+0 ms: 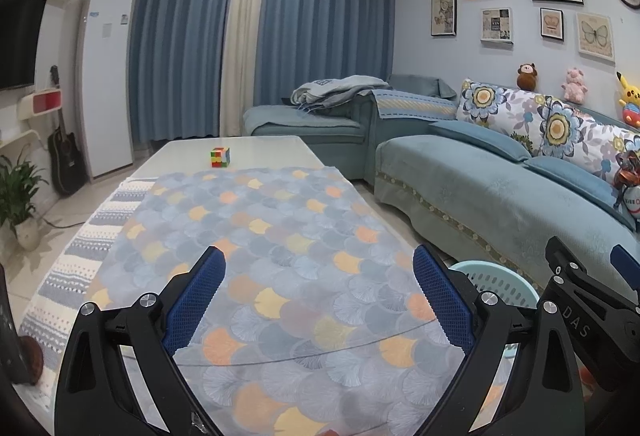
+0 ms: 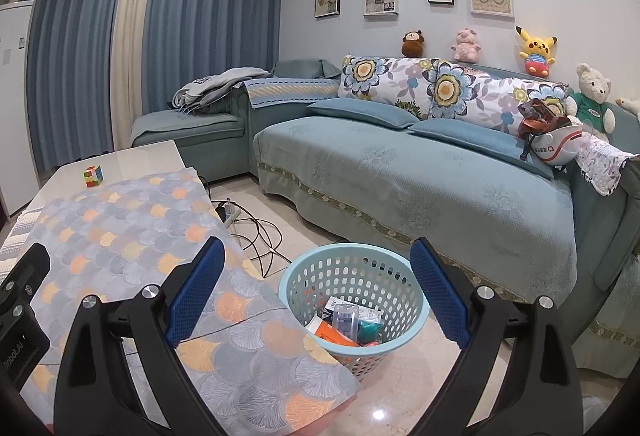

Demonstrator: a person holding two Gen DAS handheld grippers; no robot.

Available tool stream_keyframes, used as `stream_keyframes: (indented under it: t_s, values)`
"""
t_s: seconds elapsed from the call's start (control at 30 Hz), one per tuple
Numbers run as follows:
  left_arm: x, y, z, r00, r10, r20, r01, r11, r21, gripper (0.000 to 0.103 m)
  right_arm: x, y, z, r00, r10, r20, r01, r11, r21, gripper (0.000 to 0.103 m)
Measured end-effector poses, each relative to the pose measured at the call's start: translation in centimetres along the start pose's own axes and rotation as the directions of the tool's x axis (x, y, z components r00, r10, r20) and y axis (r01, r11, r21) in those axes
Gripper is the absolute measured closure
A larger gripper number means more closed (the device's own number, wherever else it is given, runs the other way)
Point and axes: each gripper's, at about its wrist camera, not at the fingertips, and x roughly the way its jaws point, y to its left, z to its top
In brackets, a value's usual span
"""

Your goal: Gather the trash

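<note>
A light-blue perforated trash basket (image 2: 360, 276) stands on the floor to the right of the table and holds several pieces of trash (image 2: 344, 324), among them an orange pack and a clear plastic box. My right gripper (image 2: 316, 292) hangs open above the basket with nothing between its fingers. My left gripper (image 1: 320, 300) is open over the patterned tablecloth (image 1: 280, 256), also holding nothing. In the left wrist view the basket's rim (image 1: 500, 278) shows at the right, beside my right gripper (image 1: 592, 276).
A colourful puzzle cube (image 1: 220, 157) sits on the bare far end of the table (image 1: 256, 148). A power strip with tangled cables (image 2: 248, 224) lies on the floor between table and blue sofa (image 2: 400, 180). A guitar (image 1: 64, 160) and a potted plant (image 1: 20, 196) stand at the left.
</note>
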Motion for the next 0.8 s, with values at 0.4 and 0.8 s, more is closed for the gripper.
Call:
stream_keyframes:
  t_s: [0.4, 0.8]
  values:
    - [0.04, 0.01, 0.02, 1.000, 0.006, -0.001, -0.006, 1.000, 0.000, 0.011, 0.37, 0.20, 0.18, 1.000, 0.007, -0.008, -0.007, 1.000, 0.001, 0.014]
    - [0.15, 0.05, -0.07, 1.000, 0.007, -0.004, -0.007, 1.000, -0.001, 0.011, 0.65, 0.28, 0.12, 1.000, 0.012, -0.014, -0.012, 1.000, 0.008, 0.014]
